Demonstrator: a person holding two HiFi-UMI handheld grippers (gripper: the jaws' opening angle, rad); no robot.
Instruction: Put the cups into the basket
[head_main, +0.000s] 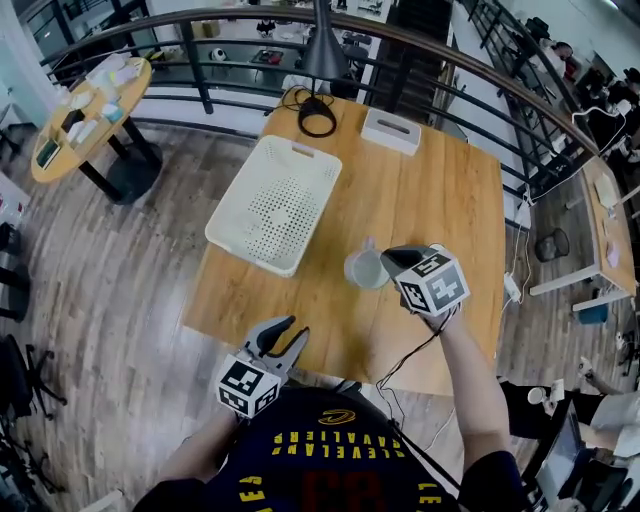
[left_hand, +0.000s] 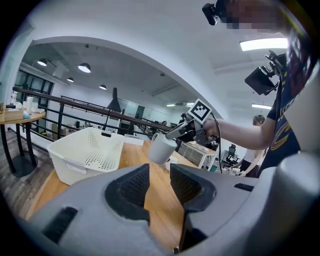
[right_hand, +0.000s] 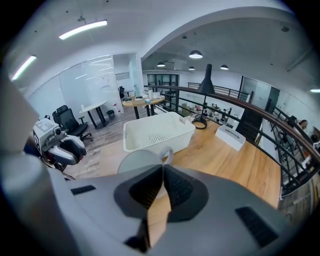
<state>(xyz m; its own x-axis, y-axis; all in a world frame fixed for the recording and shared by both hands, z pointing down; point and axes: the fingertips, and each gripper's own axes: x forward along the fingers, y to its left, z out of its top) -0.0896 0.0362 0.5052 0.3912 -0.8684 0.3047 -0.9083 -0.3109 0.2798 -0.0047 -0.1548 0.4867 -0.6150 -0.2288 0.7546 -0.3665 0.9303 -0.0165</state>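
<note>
At the near edge of the bench (head_main: 440, 190) the left gripper (head_main: 293, 330) hangs half open with nothing between its jaws. Further in, the right gripper (head_main: 385, 258) is pinched almost shut on the rim wall of a cup (head_main: 365, 268), held tilted and clear of the wood. With so thin a one-sided pinch, the cup could swing or slip out on the way to the basket (head_main: 275, 210) at the far left; it looks a smooth, pale grey mug with a loop handle.
</note>
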